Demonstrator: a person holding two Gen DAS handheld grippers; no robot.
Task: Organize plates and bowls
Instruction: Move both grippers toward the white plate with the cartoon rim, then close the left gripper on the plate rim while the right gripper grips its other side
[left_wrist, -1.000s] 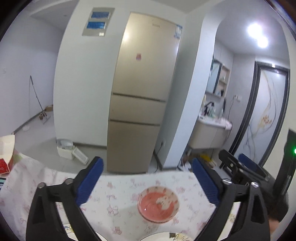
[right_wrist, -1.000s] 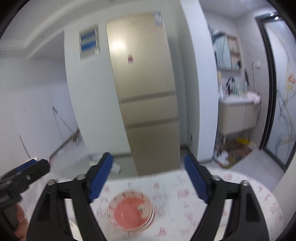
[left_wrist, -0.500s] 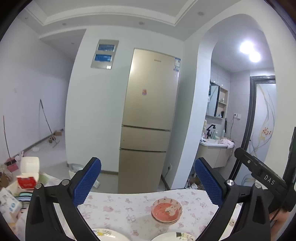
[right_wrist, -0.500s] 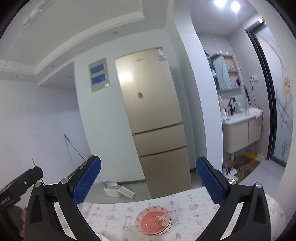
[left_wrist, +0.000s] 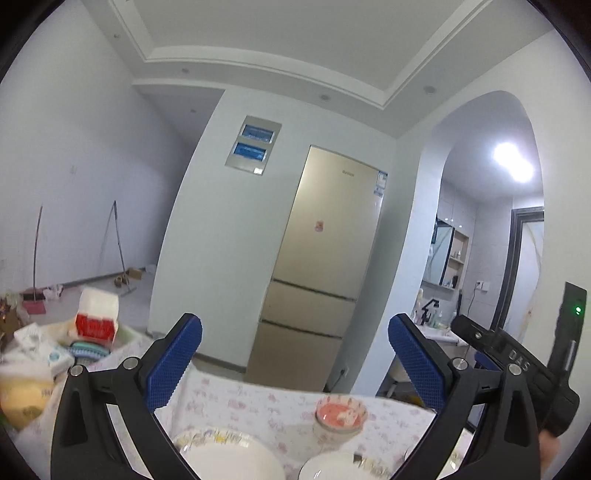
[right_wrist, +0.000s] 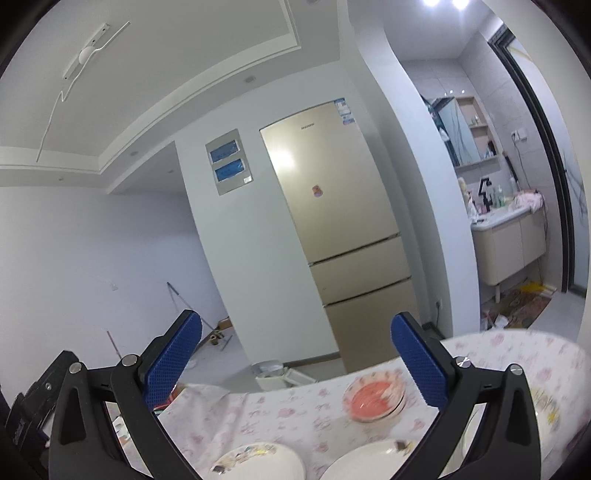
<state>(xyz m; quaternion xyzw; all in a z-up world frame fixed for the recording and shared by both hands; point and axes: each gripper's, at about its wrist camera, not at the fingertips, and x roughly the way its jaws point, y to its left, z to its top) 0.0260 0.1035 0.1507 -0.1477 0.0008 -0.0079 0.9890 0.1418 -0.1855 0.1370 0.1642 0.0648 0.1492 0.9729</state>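
A stack of pink bowls (left_wrist: 340, 416) (right_wrist: 373, 401) stands on the floral tablecloth (left_wrist: 258, 410) (right_wrist: 280, 417). Two white plates with printed rims lie nearer me: one on the left (left_wrist: 225, 458) (right_wrist: 258, 463), one on the right (left_wrist: 332, 467) (right_wrist: 373, 461). My left gripper (left_wrist: 295, 363) is open and empty, held above the table and back from the plates. My right gripper (right_wrist: 297, 363) is open and empty too, also above the near plates. Another plate edge (right_wrist: 546, 410) shows at the far right, blurred.
A tissue box (left_wrist: 96, 319), packets and a yellow item (left_wrist: 22, 402) crowd the table's left end. A gold fridge (left_wrist: 325, 266) (right_wrist: 343, 229) stands beyond the table's far edge. The other gripper's black body (left_wrist: 517, 365) (right_wrist: 33, 402) shows beside each view.
Both grippers have tilted up and drawn back from the table. The pink bowls now sit lower and smaller in view, and the near white plates have come into sight. Both stayed open.
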